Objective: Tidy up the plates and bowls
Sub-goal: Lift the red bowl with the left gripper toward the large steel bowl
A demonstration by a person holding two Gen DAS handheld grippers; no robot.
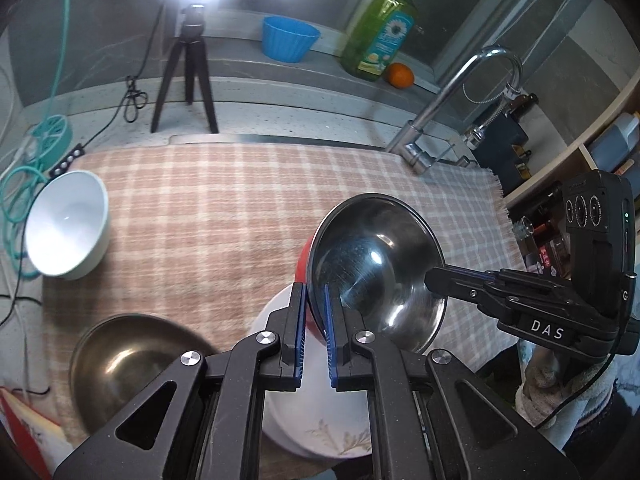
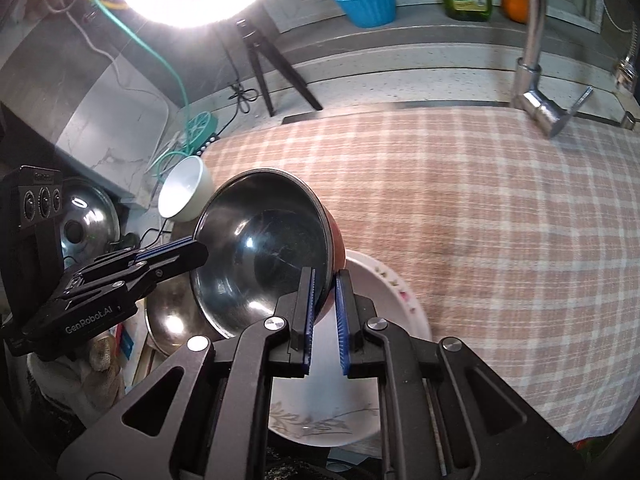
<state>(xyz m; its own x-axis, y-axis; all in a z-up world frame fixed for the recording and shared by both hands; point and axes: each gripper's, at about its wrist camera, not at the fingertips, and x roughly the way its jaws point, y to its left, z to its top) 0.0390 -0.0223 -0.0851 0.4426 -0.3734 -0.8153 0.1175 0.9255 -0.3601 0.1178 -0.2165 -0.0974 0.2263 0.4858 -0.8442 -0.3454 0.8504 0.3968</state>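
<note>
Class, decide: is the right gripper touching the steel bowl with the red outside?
Touching. In the right wrist view the right gripper has its blue pads clamped on the steel bowl's rim, one inside, one outside; the left wrist view agrees.

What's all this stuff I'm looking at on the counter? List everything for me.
Steel bowl with red outside: one, silver inside, lifted and tilted, held at both rims
Flowered plate: one, white, beneath the held bowl
Metal bowl: one, dull steel, near left on the cloth
White bowl: one, tipped on its side, at the cloth's left edge
Checked cloth: one, pink and white, covering the counter
Blue cup: one, on the back ledge
Soap bottle: one, green, on the ledge
Orange: one, beside the bottle
Tap: one, chrome, back right
Tripod: one, black, under a ring light
Left gripper: black, blue pads, clamped on the rim
Right gripper: same, on the opposite rim
</note>
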